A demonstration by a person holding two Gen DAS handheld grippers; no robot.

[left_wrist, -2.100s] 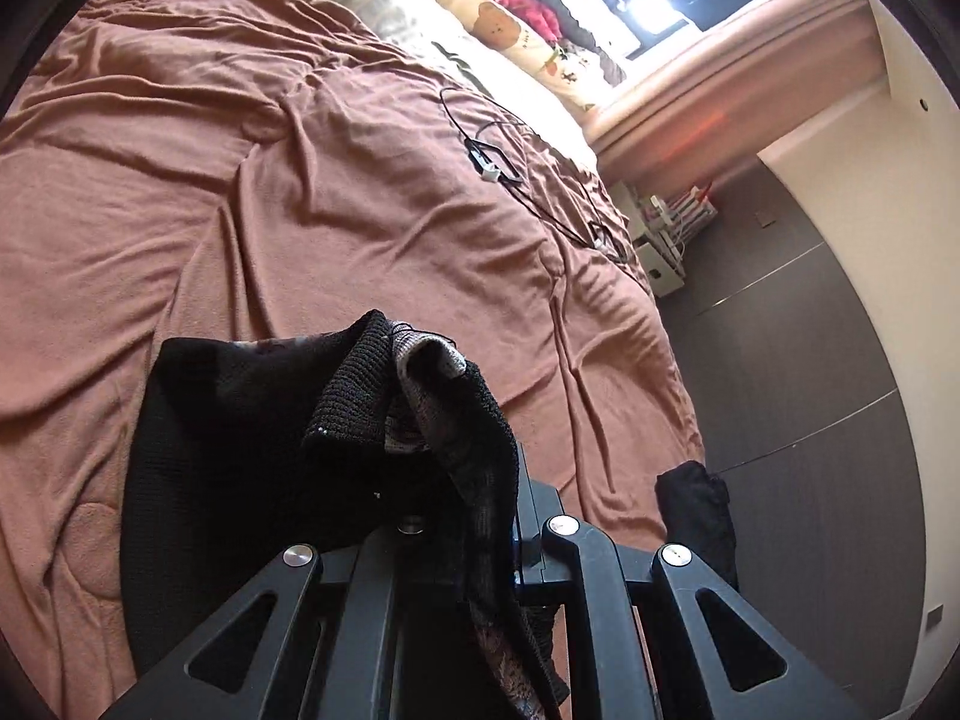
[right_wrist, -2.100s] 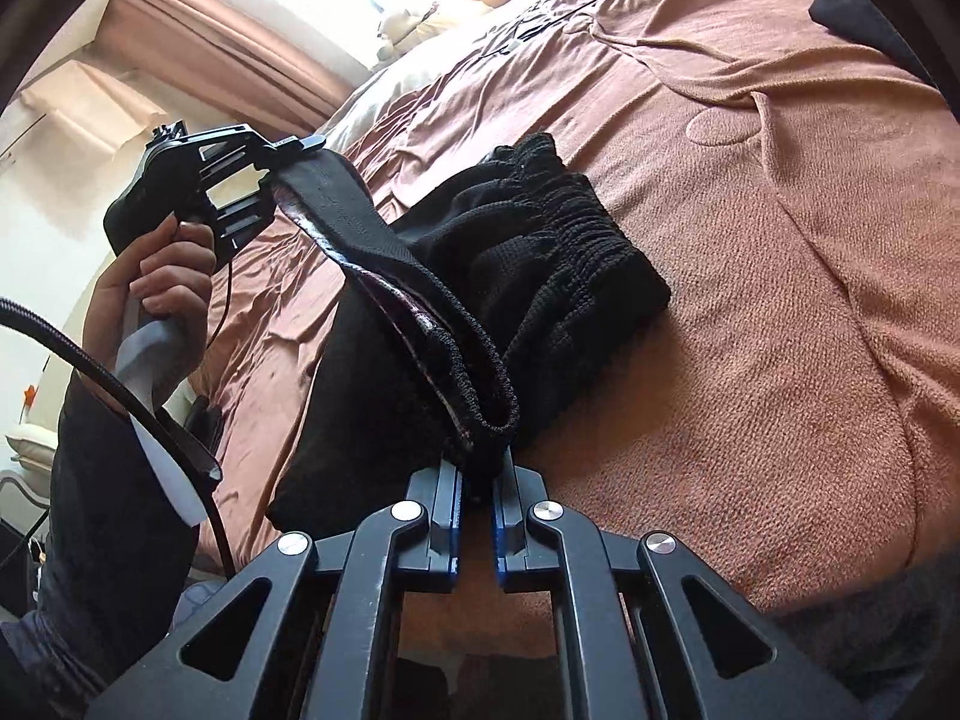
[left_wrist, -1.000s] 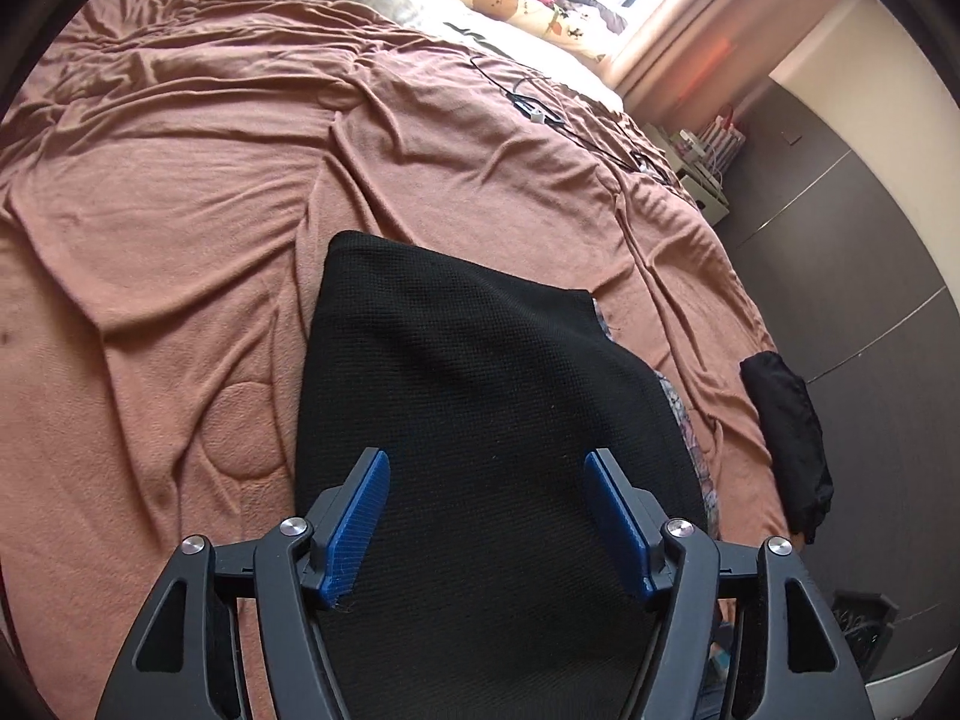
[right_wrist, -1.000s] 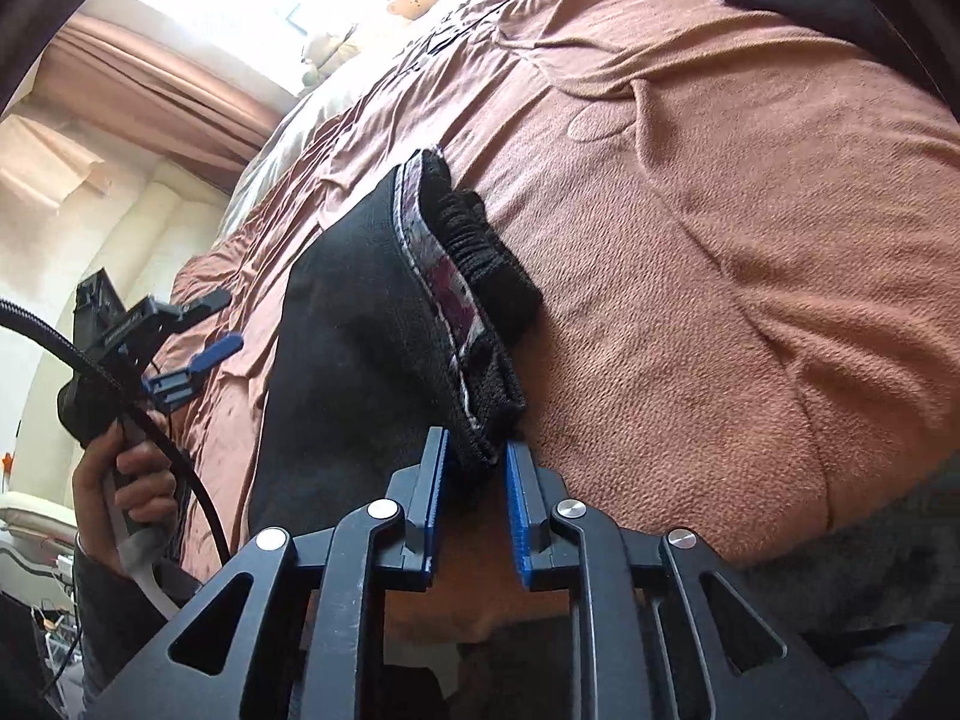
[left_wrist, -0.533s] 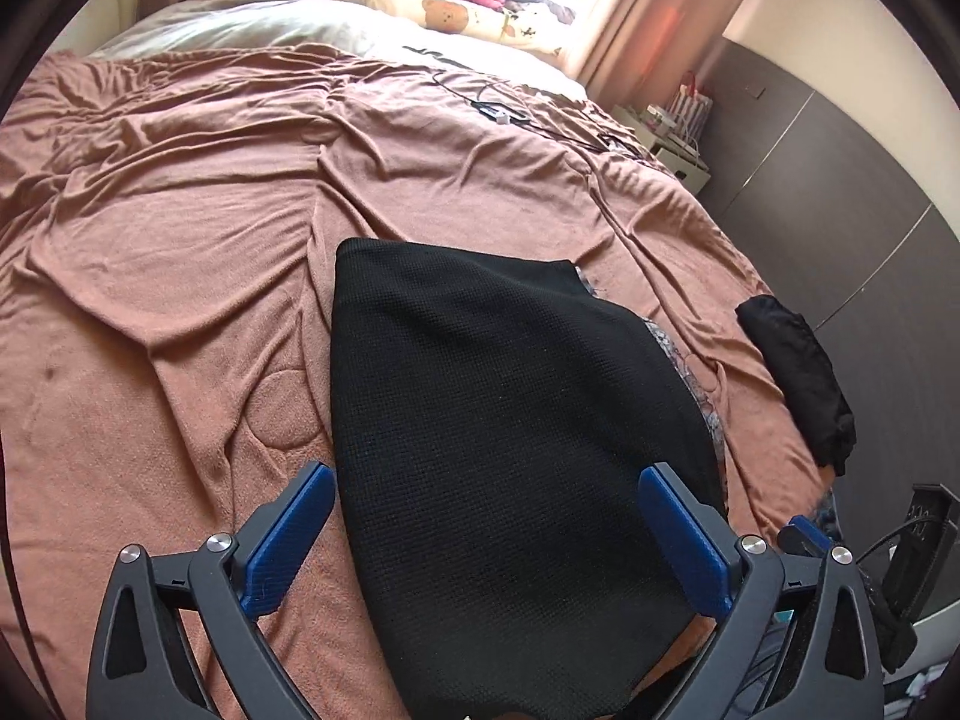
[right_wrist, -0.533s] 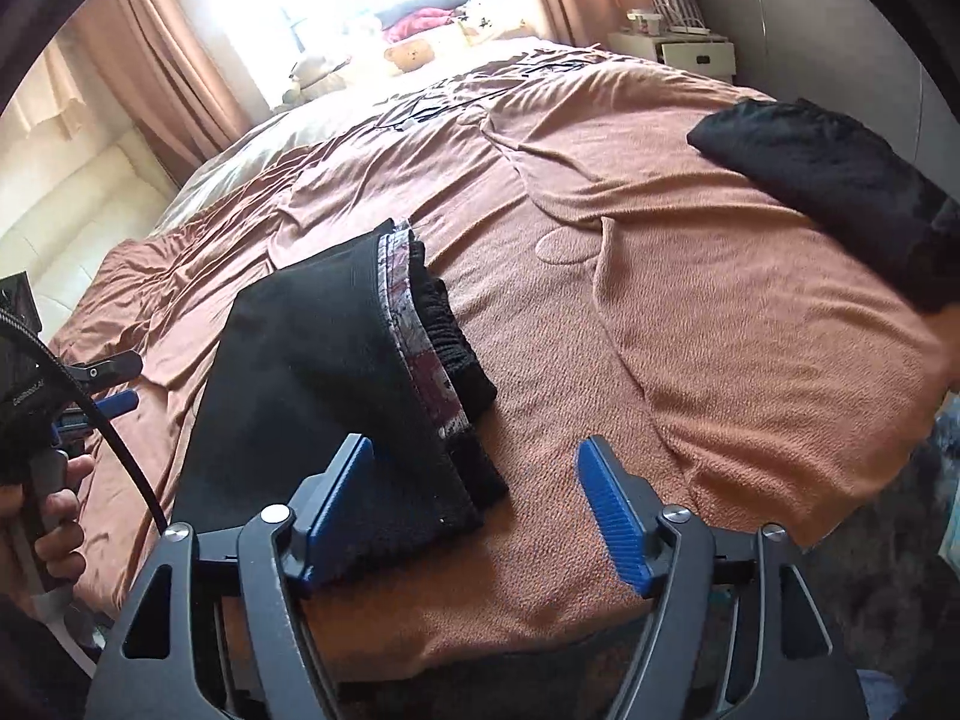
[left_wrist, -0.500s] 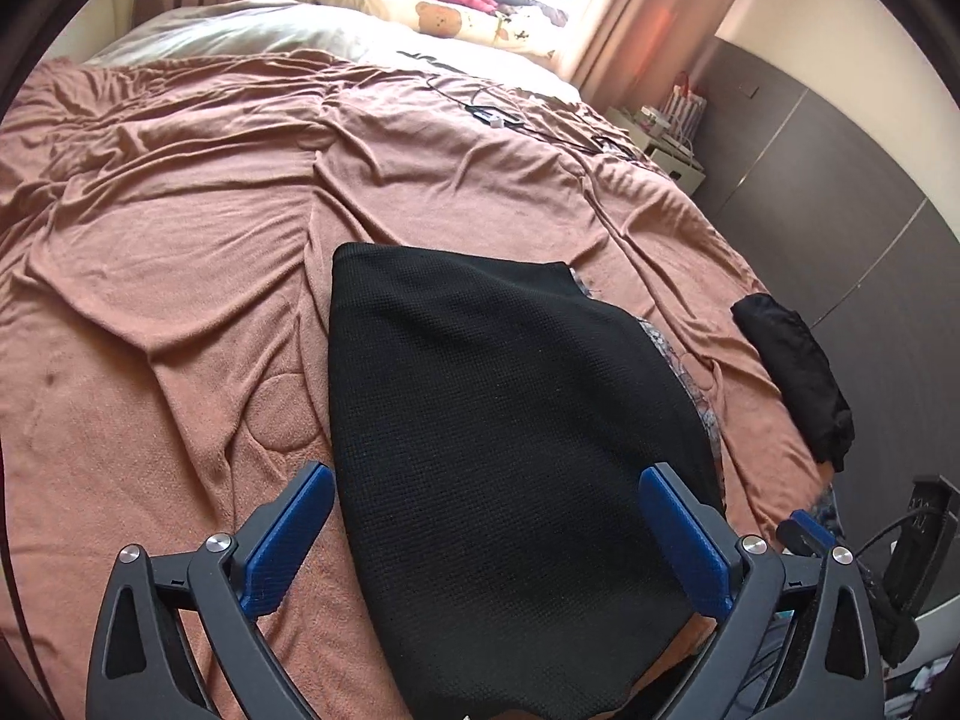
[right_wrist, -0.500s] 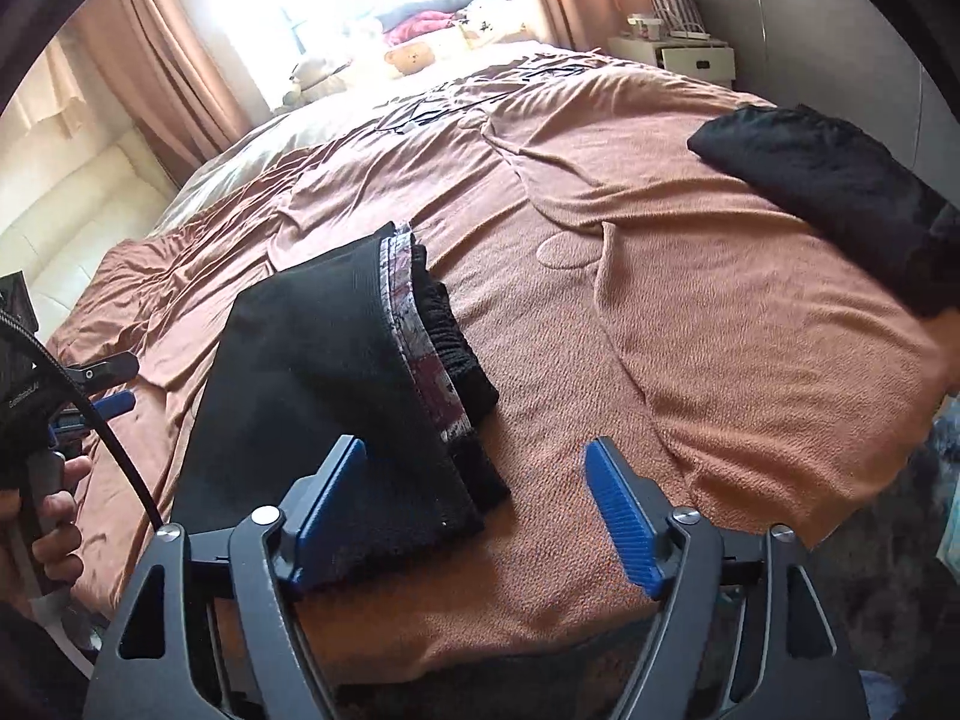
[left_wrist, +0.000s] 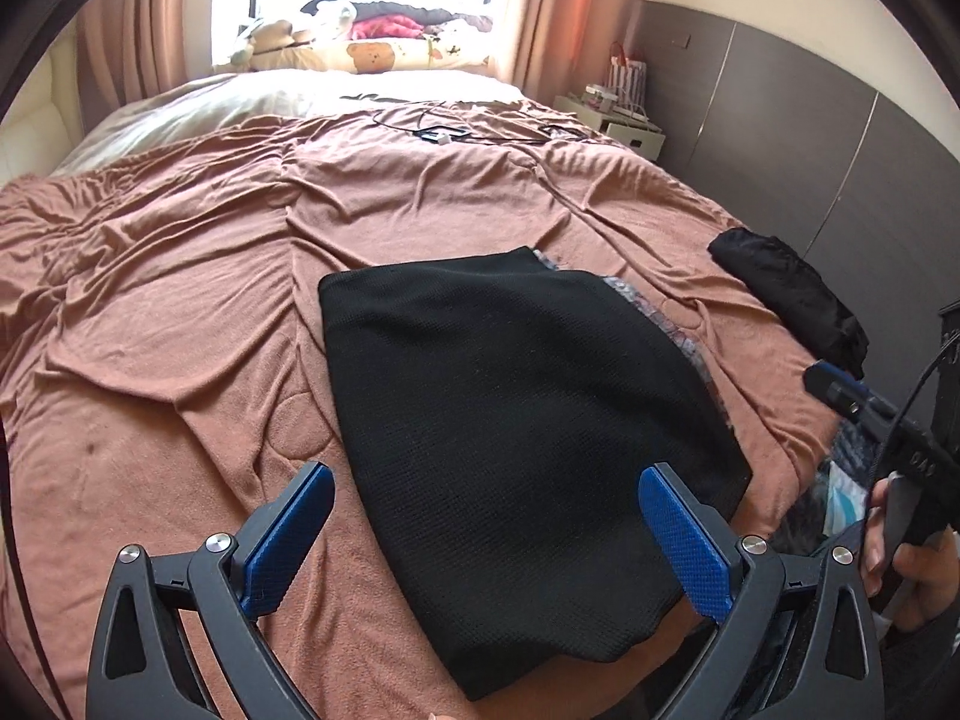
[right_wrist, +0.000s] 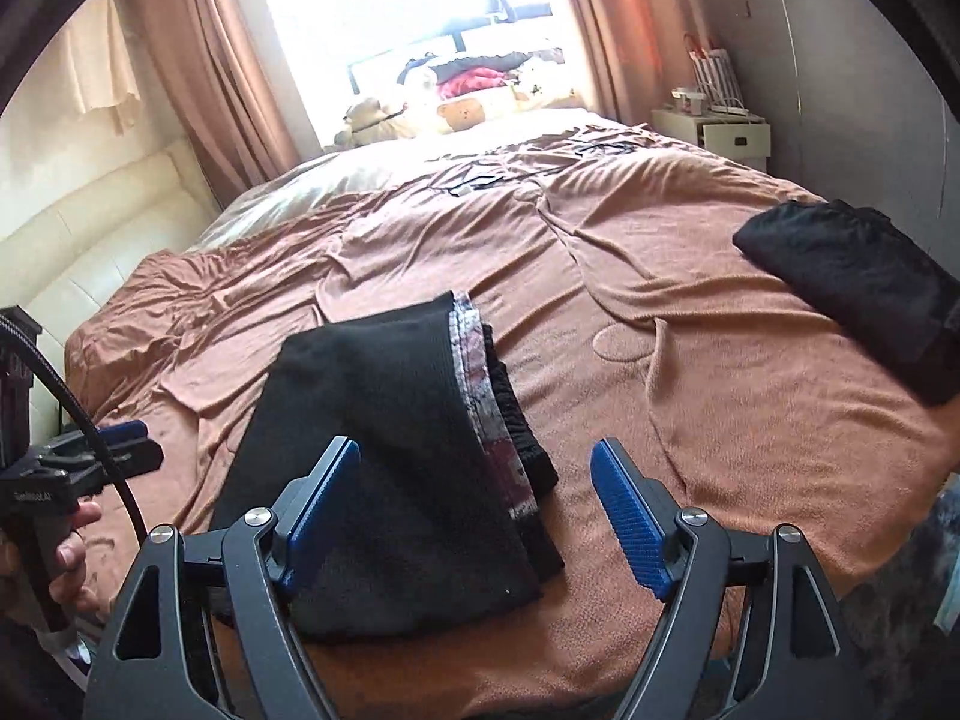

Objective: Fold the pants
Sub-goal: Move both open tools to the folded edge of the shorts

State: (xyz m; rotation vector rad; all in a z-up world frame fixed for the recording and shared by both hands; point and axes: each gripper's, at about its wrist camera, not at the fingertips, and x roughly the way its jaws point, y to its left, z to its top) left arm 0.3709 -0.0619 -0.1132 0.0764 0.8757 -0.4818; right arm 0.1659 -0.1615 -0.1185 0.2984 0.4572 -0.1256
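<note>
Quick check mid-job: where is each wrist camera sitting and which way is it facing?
Left wrist: on the open left gripper, above the folded black pants, facing the window; the right hand shows.
Right wrist: on the open right gripper, above the bed's near edge, facing likewise; the left hand shows.
Shared: pants, brown bedspread, second dark garment.

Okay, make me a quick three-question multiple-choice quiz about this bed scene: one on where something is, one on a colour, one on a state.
1. Where does the second dark garment lie?
A) right edge of the bed
B) on the pillow
C) on the nightstand

2. The bedspread is:
A) white
B) reddish brown
C) blue

3. The left hand-held gripper is:
A) open, holding nothing
B) clamped on cloth
C) shut, empty

Answers:
1. A: it sits apart, near the bed's right side.
2. B: brown cloth covers the bed.
3. A: its blue pads stand wide above the folded black pants.
</note>
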